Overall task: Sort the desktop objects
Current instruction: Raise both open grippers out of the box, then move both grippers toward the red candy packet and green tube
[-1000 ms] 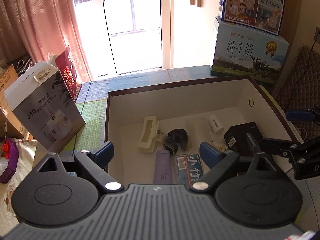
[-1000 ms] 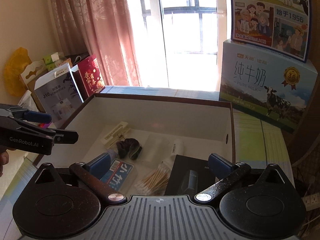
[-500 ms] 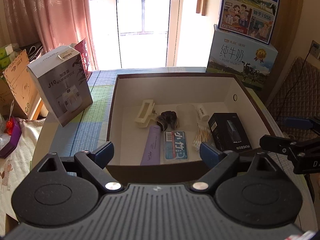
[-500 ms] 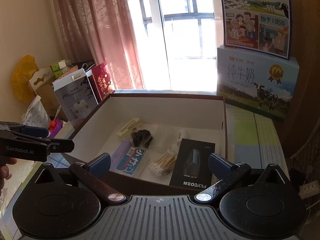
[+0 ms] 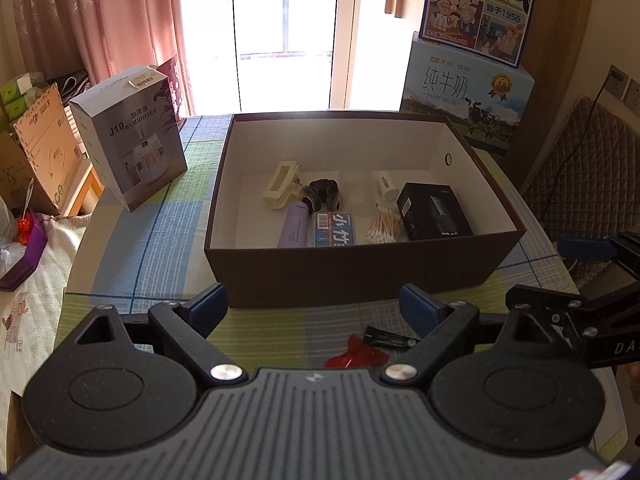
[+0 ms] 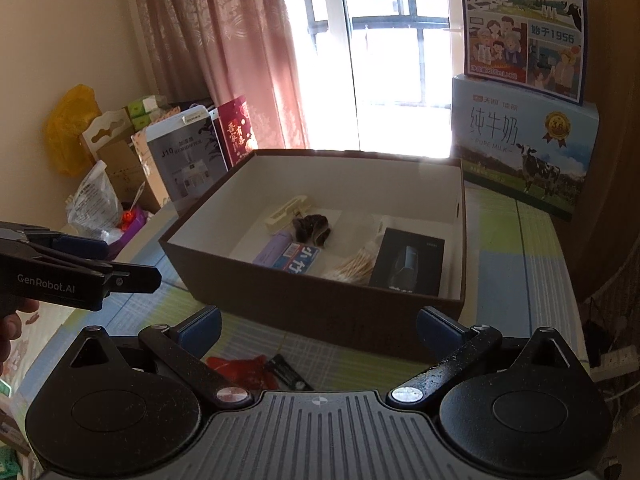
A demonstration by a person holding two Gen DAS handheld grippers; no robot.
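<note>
Both grippers hang just in front of the brown box point(image 5: 360, 276), which sits on the checked tabletop point(image 5: 152, 240). The left gripper point(image 5: 314, 308) has its fingers spread wide with nothing between them, and same deal with the right gripper point(image 6: 318, 326), wide open and empty. Inside the box there's a small lineup on the white floor: a cream hair clip point(image 5: 280, 186) toward the back left, a dark scrunchie point(image 5: 326, 196) right beside it, a lilac tube point(image 5: 294, 226) lying lengthwise in front of the clip, a blue-and-white packet point(image 5: 334, 230) next to the tube, a pile of cotton swabs point(image 5: 384, 226), a little white bottle point(image 5: 386, 184) behind the swabs, and a black carton point(image 5: 434, 212) on the right side. Two things are outside the box, on the tabletop near its front wall: a red plastic piece point(image 5: 356, 354) and a slim black tube point(image 5: 390, 338) touching or just beside it, hard to say which. In the right wrist view those two show up low between the fingers, toward the left one. Off to the left of the box stands a grey humidifier carton point(image 5: 132, 140), and a blue milk carton point(image 5: 466, 104) sits behind the box on the right.
</note>
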